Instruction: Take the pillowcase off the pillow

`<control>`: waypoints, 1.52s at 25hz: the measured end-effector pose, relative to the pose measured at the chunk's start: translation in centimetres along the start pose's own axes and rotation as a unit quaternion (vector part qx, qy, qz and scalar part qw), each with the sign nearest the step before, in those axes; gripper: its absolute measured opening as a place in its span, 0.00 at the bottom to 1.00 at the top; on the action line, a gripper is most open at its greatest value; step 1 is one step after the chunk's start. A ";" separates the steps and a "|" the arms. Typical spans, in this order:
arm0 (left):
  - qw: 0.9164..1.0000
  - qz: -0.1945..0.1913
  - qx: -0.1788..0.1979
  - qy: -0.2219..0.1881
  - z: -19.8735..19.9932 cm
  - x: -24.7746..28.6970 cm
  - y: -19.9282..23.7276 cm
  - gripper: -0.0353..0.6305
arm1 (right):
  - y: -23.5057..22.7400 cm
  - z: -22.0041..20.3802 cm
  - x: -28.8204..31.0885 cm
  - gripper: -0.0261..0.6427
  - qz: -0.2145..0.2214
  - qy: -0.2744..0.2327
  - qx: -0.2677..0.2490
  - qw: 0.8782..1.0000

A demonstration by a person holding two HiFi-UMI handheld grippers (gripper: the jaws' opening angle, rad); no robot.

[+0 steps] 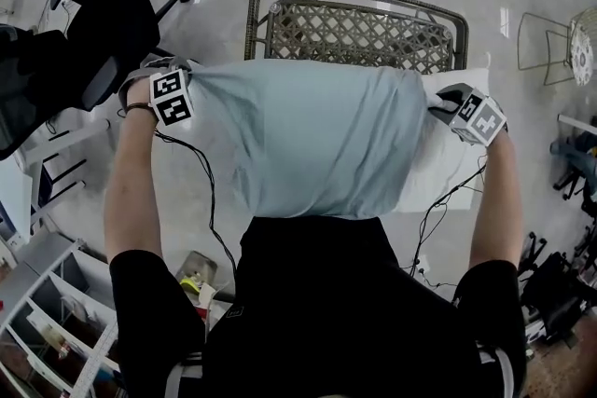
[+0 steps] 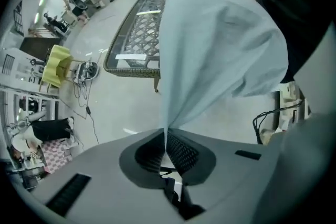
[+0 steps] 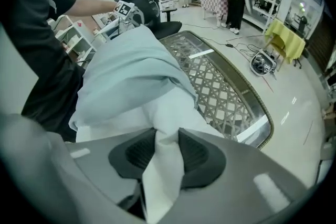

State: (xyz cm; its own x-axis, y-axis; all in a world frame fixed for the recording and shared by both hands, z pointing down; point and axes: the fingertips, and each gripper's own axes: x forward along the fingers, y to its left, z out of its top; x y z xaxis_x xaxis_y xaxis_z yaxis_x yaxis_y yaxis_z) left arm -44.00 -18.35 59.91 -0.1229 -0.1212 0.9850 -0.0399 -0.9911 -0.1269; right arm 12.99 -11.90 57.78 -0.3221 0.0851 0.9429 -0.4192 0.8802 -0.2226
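A pale blue pillowcase (image 1: 317, 135) covers most of a white pillow (image 1: 457, 163), held up in the air before the person. My left gripper (image 1: 187, 81) is shut on the pillowcase's left corner; in the left gripper view the blue cloth (image 2: 210, 44) runs down into the pinched pads (image 2: 181, 152). At the right, my right gripper (image 1: 440, 102) is shut on the bare white end of the pillow. In the right gripper view the white fabric (image 3: 165, 160) is squeezed between the pads, and the pillowcase (image 3: 126, 76) lies beyond.
A wicker-framed glass table (image 1: 354, 28) stands on the pale floor behind the pillow. A black office chair (image 1: 103, 33) is at the left, white shelving (image 1: 47, 331) at lower left. Cables (image 1: 210, 200) hang from both grippers. People stand far off in the right gripper view.
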 end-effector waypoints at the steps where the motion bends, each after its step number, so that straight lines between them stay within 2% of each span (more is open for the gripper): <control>1: 1.000 0.007 0.002 0.003 -0.9 -0.2 -0.2 0.06 | -0.1 -0.1 -0.2 0.25 -0.006 -0.005 0.008 1.000; 3: 1.000 0.019 -0.004 0.015 -3.1 -0.3 -0.4 0.06 | 0.0 -0.5 -0.5 0.24 -0.016 -0.009 0.026 1.000; 7: 0.998 0.034 -0.042 0.034 -7.0 -0.1 -1.2 0.06 | 0.3 -1.6 -0.5 0.22 -0.039 0.002 0.043 0.998; 10: 0.997 0.042 -0.059 0.035 -8.2 -0.3 -2.0 0.06 | 0.5 -2.1 -0.7 0.22 -0.056 -0.005 0.057 0.997; 12: 0.995 0.039 -0.085 0.024 -8.2 -0.6 -2.7 0.06 | 0.2 -3.0 -1.1 0.22 -0.071 -0.004 0.055 0.996; 13: 0.994 0.035 -0.100 0.016 -7.9 -0.8 -3.2 0.06 | 0.0 -3.3 -1.4 0.23 -0.084 0.004 0.048 0.995; 15: 0.992 0.030 -0.121 -0.005 -6.8 -0.8 -4.1 0.06 | -0.2 -2.4 -1.4 0.31 -0.117 0.028 0.023 0.992; 18: 0.991 0.032 -0.118 -0.057 -3.2 -0.7 -4.8 0.07 | 0.5 0.9 -1.0 0.39 -0.144 0.060 -0.037 0.987; 19: 0.990 0.031 -0.115 -0.080 -1.4 -1.0 -4.9 0.10 | 0.9 1.8 -1.1 0.39 -0.147 0.066 -0.055 0.985; 20: 0.988 0.029 -0.111 -0.102 0.5 -1.5 -4.9 0.19 | 1.2 2.6 -1.4 0.41 -0.148 0.066 -0.066 0.985; 21: 0.986 0.028 -0.106 -0.123 2.3 -2.2 -4.8 0.24 | 1.6 3.6 -1.9 0.43 -0.148 0.054 -0.069 0.985; 24: 0.982 0.027 -0.082 -0.169 7.0 -3.9 -4.0 0.28 | 2.8 6.8 -2.7 0.46 -0.130 0.003 -0.062 0.990; 27: 0.982 0.018 -0.057 -0.181 10.1 -3.9 -3.4 0.29 | 3.8 7.7 -1.2 0.53 -0.097 0.010 -0.077 0.992; 30: 0.981 0.003 -0.048 -0.186 12.2 -2.9 -2.8 0.31 | 4.2 8.3 1.0 0.60 -0.061 0.012 -0.076 0.995; 33: 0.982 0.000 -0.038 -0.184 13.5 -1.3 -2.1 0.37 | 4.3 8.7 3.7 0.69 -0.040 0.025 -0.084 0.995; 35: 0.984 -0.004 -0.022 -0.174 14.1 -0.1 -1.8 0.40 | 4.6 8.5 5.9 0.70 -0.017 0.047 -0.094 0.994; 37: 0.987 -0.018 0.001 -0.157 14.4 1.3 -1.9 0.39 | 4.9 8.3 7.4 0.70 0.015 0.062 -0.096 0.993; 38: 0.989 -0.024 0.016 -0.146 14.5 1.9 -2.1 0.33 | 5.1 8.2 7.7 0.67 0.031 0.065 -0.093 0.993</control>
State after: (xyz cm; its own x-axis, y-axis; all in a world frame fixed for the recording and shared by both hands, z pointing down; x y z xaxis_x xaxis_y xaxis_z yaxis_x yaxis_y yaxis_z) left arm -29.80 -17.34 63.75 0.1707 -0.0807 0.9820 -0.0059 -0.9967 -0.0808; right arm 1.43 -10.55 61.84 -0.2257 0.1902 0.9554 -0.2347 0.9413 -0.2428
